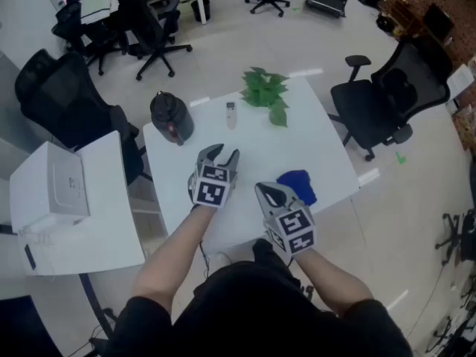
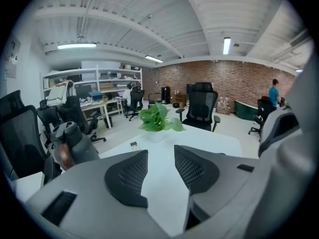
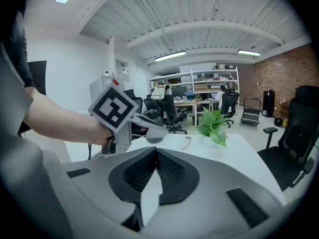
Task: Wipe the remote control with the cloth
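Observation:
A small white remote control (image 1: 230, 114) lies on the white table (image 1: 327, 151) near its far edge, beside a potted plant; it also shows as the remote (image 2: 133, 144) and the remote (image 3: 186, 142) in the gripper views. A blue cloth (image 1: 298, 185) sits crumpled near the table's front right, just right of my right gripper (image 1: 269, 193). That gripper (image 3: 155, 156) is shut with nothing in it. My left gripper (image 1: 221, 155) hovers over the table's middle, its jaws apart and empty, as the left gripper (image 2: 159, 158) view confirms. Neither gripper touches the cloth or remote.
A green potted plant (image 1: 265, 91) stands at the table's far edge. A dark kettle-like jug (image 1: 172, 117) sits at the far left corner. A white cabinet with a box (image 1: 63, 192) stands to the left. Black office chairs (image 1: 383, 106) surround the table.

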Available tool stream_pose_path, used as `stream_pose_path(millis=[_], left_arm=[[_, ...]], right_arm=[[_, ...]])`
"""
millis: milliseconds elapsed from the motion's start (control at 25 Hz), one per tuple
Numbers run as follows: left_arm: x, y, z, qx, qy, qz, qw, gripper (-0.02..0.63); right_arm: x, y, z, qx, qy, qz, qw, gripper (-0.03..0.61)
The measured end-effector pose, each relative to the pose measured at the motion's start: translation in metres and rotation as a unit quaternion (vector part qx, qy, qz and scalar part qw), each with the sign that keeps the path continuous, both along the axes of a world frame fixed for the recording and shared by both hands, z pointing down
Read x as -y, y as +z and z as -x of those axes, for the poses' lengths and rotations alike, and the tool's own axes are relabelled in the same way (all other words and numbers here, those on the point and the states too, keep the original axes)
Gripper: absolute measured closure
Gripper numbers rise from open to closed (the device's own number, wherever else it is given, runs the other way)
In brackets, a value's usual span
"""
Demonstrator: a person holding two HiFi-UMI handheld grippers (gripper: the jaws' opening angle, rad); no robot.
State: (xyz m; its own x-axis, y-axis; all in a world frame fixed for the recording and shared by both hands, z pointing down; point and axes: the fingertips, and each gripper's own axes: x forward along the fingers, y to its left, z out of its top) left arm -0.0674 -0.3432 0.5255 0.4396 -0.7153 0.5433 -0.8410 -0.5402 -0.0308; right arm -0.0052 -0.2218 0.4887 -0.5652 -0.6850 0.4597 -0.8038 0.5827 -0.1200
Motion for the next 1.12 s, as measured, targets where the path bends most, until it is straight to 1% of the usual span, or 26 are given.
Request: stream_pose_path(millis=[80,240,360,480,680,760,880,1000,1040,1120], left_arm=[[0.042,0.020,-0.010,0.006,-0.023,0.012,0.9996,0.419],[0.119,0.064,-0.020,0.020,-0.076,0.037,0.9962,0.380],[0.160,0.103,-0.018,0.038,-0.115,0.061,0.9908,0.348],[0.190,0.138,-0.017,0.048,-0.143,0.082,0.9851,0.341],[0.215,0.167,-0.015,0.048,-0.185,0.111,0.9752,0.337],[0.220,0.171,-0.016,0.048,-0.193,0.117,0.9729,0.336],[0.227,0.176,-0.012,0.059,-0.206,0.122,0.9691,0.337],[0.230,0.185,-0.009,0.063,-0.214,0.137,0.9650,0.337],[0.230,0.188,-0.009,0.068,-0.214,0.143,0.9639,0.347],[0.228,0.192,-0.010,0.071,-0.211,0.150,0.9632,0.397]], right_arm=[[0.028,0.012,-0.016,-0.002,-0.005,0.012,1.000,0.569],[0.072,0.033,-0.037,0.000,-0.020,0.035,0.999,0.569],[0.087,0.051,-0.045,0.002,-0.036,0.054,0.998,0.569],[0.094,0.067,-0.054,0.003,-0.047,0.071,0.996,0.569],[0.098,0.081,-0.073,0.001,-0.053,0.089,0.995,0.569],[0.100,0.085,-0.080,-0.002,-0.055,0.095,0.994,0.569],[0.104,0.089,-0.087,-0.001,-0.055,0.097,0.994,0.569],[0.109,0.088,-0.093,0.003,-0.046,0.099,0.994,0.569],[0.110,0.089,-0.095,0.002,-0.044,0.099,0.994,0.569],[0.110,0.090,-0.098,0.002,-0.041,0.099,0.994,0.569]])
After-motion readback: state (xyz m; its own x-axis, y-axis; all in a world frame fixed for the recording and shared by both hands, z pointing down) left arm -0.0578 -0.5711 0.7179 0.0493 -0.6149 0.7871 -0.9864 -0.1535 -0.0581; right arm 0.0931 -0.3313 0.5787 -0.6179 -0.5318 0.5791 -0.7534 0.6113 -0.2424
